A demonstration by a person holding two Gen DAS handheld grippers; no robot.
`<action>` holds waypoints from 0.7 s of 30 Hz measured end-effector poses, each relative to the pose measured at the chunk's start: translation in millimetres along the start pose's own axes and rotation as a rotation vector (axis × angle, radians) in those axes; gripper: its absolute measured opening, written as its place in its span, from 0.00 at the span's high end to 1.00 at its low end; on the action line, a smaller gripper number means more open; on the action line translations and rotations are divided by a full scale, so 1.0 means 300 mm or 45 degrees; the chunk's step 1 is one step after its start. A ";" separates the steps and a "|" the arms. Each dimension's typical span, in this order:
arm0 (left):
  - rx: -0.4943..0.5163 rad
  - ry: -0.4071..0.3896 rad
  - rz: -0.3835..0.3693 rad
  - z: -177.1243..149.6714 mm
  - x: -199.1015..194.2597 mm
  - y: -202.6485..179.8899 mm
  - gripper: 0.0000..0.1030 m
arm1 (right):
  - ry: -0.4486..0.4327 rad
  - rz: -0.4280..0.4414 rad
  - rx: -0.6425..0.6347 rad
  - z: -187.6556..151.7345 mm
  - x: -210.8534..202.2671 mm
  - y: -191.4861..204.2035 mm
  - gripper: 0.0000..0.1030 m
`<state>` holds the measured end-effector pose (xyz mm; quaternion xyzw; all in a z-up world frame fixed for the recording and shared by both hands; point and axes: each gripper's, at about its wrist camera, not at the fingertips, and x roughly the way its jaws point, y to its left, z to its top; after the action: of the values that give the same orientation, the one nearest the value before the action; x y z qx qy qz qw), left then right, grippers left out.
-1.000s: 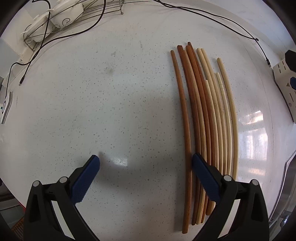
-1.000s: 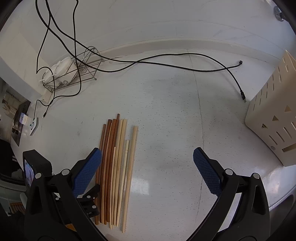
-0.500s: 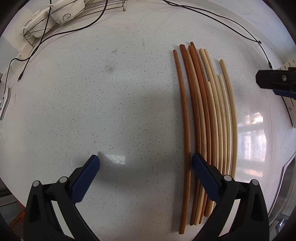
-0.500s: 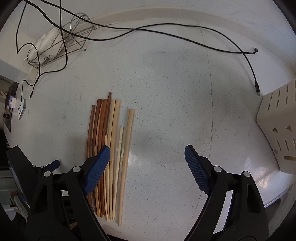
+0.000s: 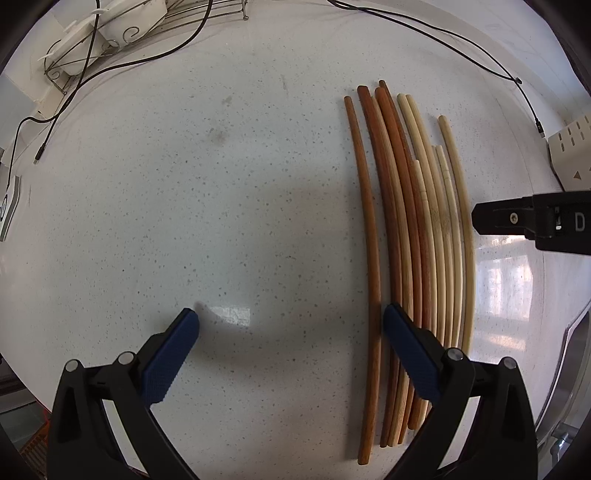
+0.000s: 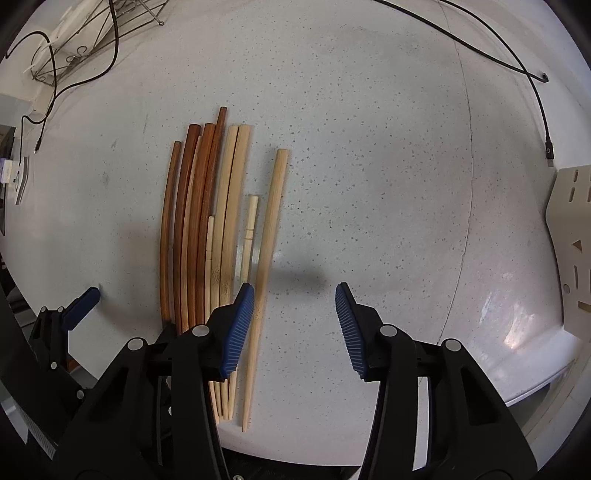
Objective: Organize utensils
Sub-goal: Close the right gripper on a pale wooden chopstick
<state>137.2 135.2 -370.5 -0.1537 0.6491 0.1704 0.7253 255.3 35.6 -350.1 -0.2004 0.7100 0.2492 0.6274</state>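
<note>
Several chopsticks lie side by side on the speckled white counter (image 5: 184,184): brown ones (image 5: 369,240) on the left of the row, pale ones (image 5: 448,258) on the right. My left gripper (image 5: 291,315) stands open, pointing down; the leftmost brown chopstick runs just inside its right finger (image 5: 406,339). My right gripper (image 6: 293,291) is open and its jaws are closing. The outermost pale chopstick (image 6: 271,221) lies between them, close beside the left pad (image 6: 240,325), untouched. The other chopsticks (image 6: 192,221) sit left of that pad. The right gripper's black body (image 5: 532,221) shows at the right edge.
A wire rack (image 5: 110,33) holding white items stands at the back left, with black cables (image 6: 517,66) trailing across the counter. A beige perforated holder (image 6: 572,240) stands at the right. The counter's front edge (image 6: 535,387) and a metal rim (image 5: 569,369) lie near the right.
My right gripper sank toward the chopsticks and tipped to point down, its jaws narrowing around the outer pale chopstick. Its body came into the left wrist view. The left gripper kept still.
</note>
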 end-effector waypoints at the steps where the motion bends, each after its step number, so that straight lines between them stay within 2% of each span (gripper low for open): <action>1: 0.002 0.009 -0.001 0.001 0.001 0.000 0.05 | 0.005 0.005 -0.001 -0.001 0.003 0.006 0.61; 4: 0.007 0.029 -0.001 0.004 0.003 -0.001 0.05 | 0.009 -0.006 -0.009 0.000 0.011 0.034 0.62; 7: 0.008 0.051 -0.003 0.006 0.005 0.000 0.05 | 0.027 0.001 -0.009 -0.004 0.026 0.051 0.71; 8: 0.004 0.053 -0.004 0.006 0.003 0.000 0.07 | 0.034 0.000 -0.010 -0.004 0.033 0.055 0.75; 17: 0.047 0.066 -0.008 0.003 -0.017 -0.030 0.21 | 0.043 -0.013 -0.002 0.011 0.049 0.087 0.78; 21: 0.067 0.094 -0.008 0.011 -0.021 -0.053 0.29 | 0.040 -0.018 -0.010 0.026 0.056 0.093 0.84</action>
<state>146.6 122.0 -363.9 -0.1427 0.6791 0.1450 0.7053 242.5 62.9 -364.6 -0.2117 0.7173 0.2443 0.6172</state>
